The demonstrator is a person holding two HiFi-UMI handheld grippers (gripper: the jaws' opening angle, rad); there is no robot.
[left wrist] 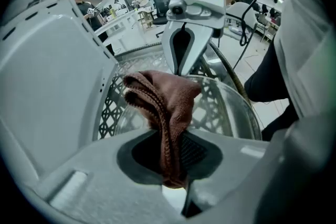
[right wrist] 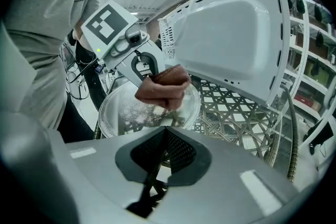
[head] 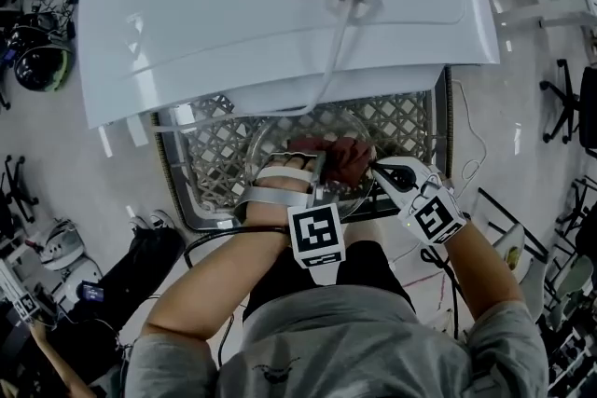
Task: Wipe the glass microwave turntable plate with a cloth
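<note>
My left tool (left wrist: 176, 136) is clamped tight on a brown cloth (left wrist: 168, 99), and the cloth's bunched end rests on the glass plate (right wrist: 126, 113). My right tool (right wrist: 165, 131) is pinched closed on the plate's rim, near the cloth. A lattice basket (head: 401, 121) lies under the plate, and a white microwave (head: 261, 5) stands just beyond it.

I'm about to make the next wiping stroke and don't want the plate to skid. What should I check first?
1. Cloth clamped: ok, the left gripper is shut on the brown cloth.
2. Cloth over the glass plate: ok.
3. Plate braced: the right gripper has its jaws together at the plate's rim; whether they pinch the glass, cannot tell.
4. Plate supported: ok, it lies on the lattice table.
5. Smears left on the glass: cannot tell.
</note>
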